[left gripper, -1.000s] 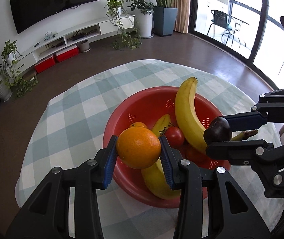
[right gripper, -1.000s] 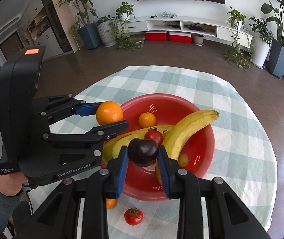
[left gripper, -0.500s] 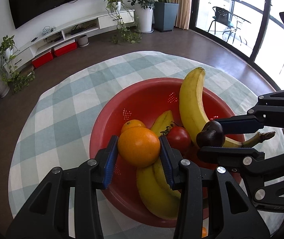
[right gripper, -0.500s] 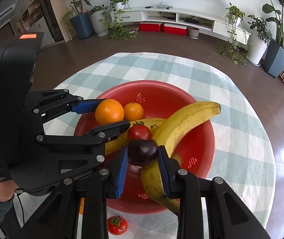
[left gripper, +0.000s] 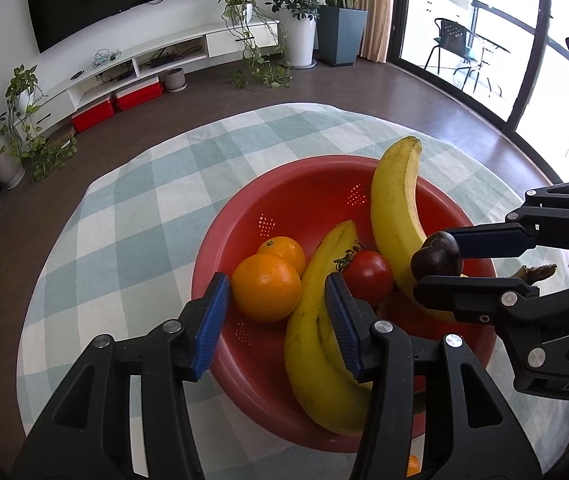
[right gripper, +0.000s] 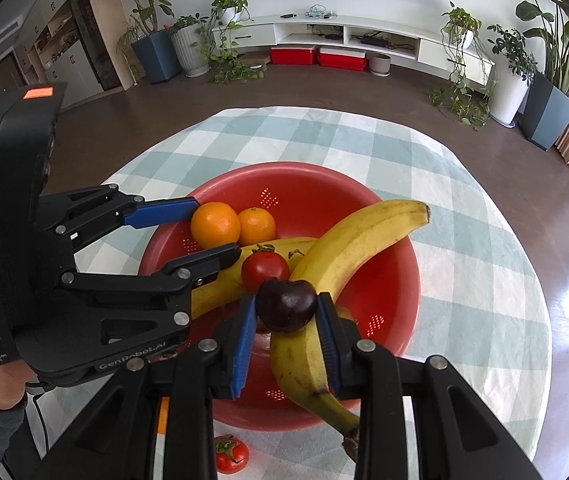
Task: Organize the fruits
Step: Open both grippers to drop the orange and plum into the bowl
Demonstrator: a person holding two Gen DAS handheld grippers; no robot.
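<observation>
Holding two oranges (left gripper: pixel 266 293), two bananas (left gripper: pixel 394 216) and a red tomato (left gripper: pixel 368 277), the round red perforated plastic bowl (left gripper: pixel 244 216) sits below the left gripper (left gripper: pixel 276 320), jaws spread. Right view: right gripper (right gripper: pixel 286 320) jaws pinching a dark plum (right gripper: pixel 286 305) above that bowl; another tomato (right gripper: pixel 230 454) lies on the checked surface (right gripper: pixel 464 248).

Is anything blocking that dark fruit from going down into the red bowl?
Yes, partly. The dark fruit, clamped in the right gripper, hangs over the upper banana and a tomato inside the red bowl, so fruit lies under it.
</observation>
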